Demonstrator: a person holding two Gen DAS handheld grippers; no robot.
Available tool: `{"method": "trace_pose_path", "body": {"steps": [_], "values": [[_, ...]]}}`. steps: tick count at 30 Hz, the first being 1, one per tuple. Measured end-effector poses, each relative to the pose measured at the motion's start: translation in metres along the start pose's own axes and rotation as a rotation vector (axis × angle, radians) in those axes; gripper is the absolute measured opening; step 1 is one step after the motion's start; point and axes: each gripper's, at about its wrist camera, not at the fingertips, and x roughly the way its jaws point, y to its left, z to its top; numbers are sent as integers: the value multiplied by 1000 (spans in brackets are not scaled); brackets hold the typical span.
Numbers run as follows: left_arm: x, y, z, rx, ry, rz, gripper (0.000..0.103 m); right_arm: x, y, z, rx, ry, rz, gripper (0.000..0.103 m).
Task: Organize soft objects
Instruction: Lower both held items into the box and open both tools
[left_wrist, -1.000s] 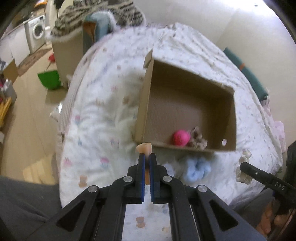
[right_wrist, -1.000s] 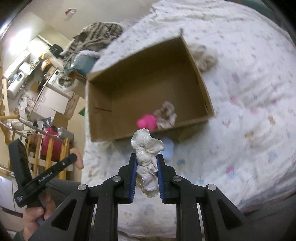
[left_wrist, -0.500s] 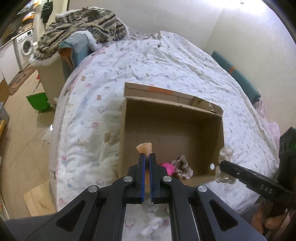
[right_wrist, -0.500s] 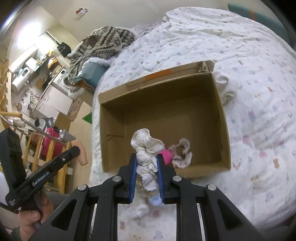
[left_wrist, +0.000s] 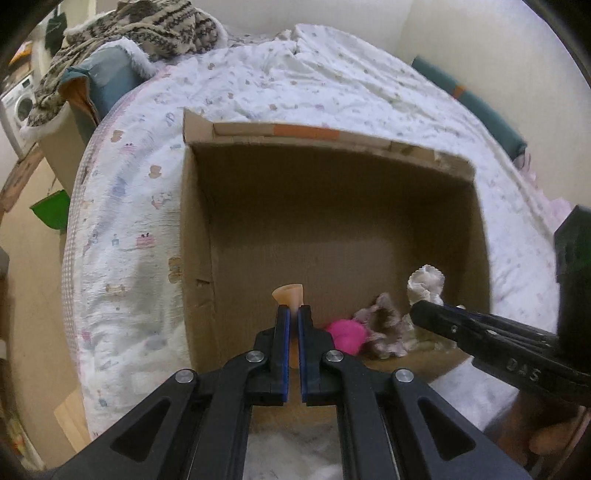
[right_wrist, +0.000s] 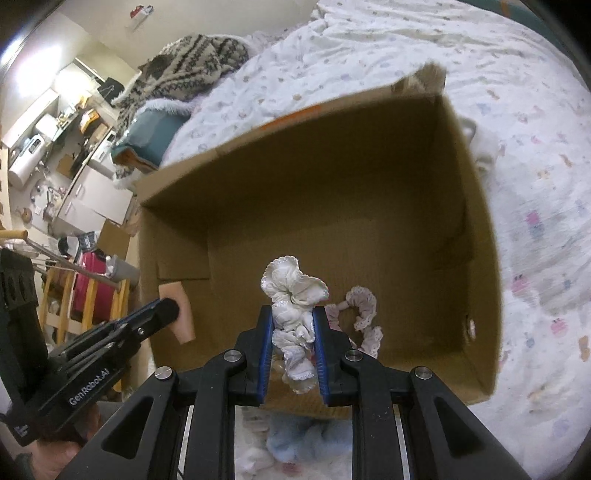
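An open cardboard box (left_wrist: 332, 199) lies on the bed; it also shows in the right wrist view (right_wrist: 476, 258). My left gripper (left_wrist: 293, 314) is shut on a flat peach sponge (left_wrist: 290, 293), held over the box's near left corner; the sponge also shows in the right wrist view (right_wrist: 181, 314). My right gripper (right_wrist: 293, 317) is shut on a white frilly scrunchie (right_wrist: 291, 295), held over the box's near side; the scrunchie also shows in the left wrist view (left_wrist: 424, 282). Inside the box lie a pink ball (left_wrist: 347, 334) and a pale pink scrunchie (right_wrist: 364, 314).
The bed has a white printed quilt (left_wrist: 129, 206). A light blue fluffy item (right_wrist: 306, 439) lies on the quilt in front of the box. A patterned knit blanket (right_wrist: 192, 62) is heaped at the bed's far end. Furniture and a green bin (left_wrist: 51, 210) stand to the left.
Both grippers have moved forward and closer to the box, from in front of it to over its near side. Each still holds its item.
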Motion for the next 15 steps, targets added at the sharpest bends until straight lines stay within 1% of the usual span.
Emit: {"method": "trace_pose_path", "body": {"steps": [1,3,6,8,10,15], "values": [[6,2,0,-15,19,-5,4,4,-1,-2,2,7,-2,22],[15,6,0,-54,47,-42,5,10,-4,-3,13,16,1,22],[20,0,-4,-36,43,-13,5,13,-6,-3,12,15,-4,22],[22,-2,-6,-40,52,-29,5,13,-7,-3,16,19,10,22],[26,-2,-8,-55,72,-55,5,16,-8,-1,10,20,-3,22],[31,-4,-11,-36,73,-15,5,23,-7,0,0,31,-35,22]]}}
